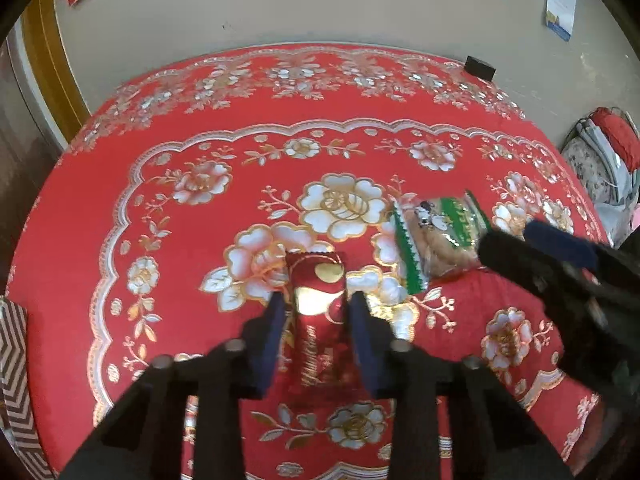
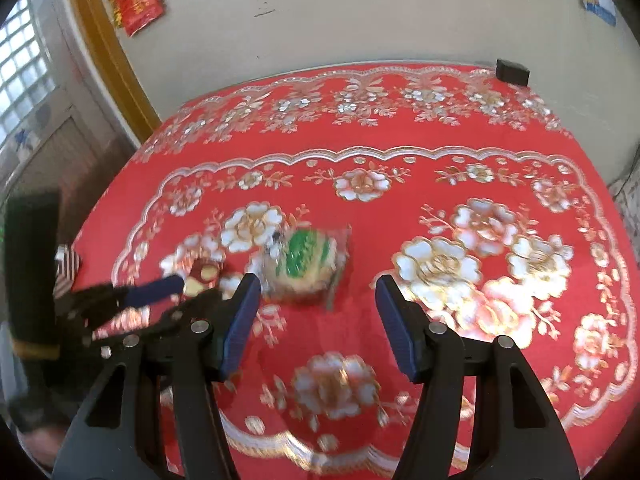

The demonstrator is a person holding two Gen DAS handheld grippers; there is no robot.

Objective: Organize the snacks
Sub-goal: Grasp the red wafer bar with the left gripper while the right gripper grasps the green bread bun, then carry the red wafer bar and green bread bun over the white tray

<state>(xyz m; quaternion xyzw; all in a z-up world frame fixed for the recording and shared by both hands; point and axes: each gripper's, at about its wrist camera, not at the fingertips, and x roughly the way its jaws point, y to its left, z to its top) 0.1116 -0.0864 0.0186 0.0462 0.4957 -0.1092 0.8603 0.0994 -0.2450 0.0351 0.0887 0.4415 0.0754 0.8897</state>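
Observation:
My left gripper (image 1: 316, 300) is shut on a red and gold snack packet (image 1: 318, 312), holding it lengthwise between its blue pads over the red floral tablecloth (image 1: 160, 208). A green and clear cookie packet (image 1: 436, 236) lies on the cloth just right of it. My right gripper (image 2: 316, 284) is open and empty, just short of the cookie packet (image 2: 308, 264), which lies slightly left of the gap. The left gripper with the red packet (image 2: 202, 276) shows at the left of the right wrist view. The right gripper's fingers (image 1: 560, 256) show at the right of the left wrist view.
A small black box (image 1: 479, 67) sits at the table's far right edge by the wall. A striped brown and white box (image 1: 16, 360) is at the left edge. Bags (image 1: 604, 152) stand off the table to the right.

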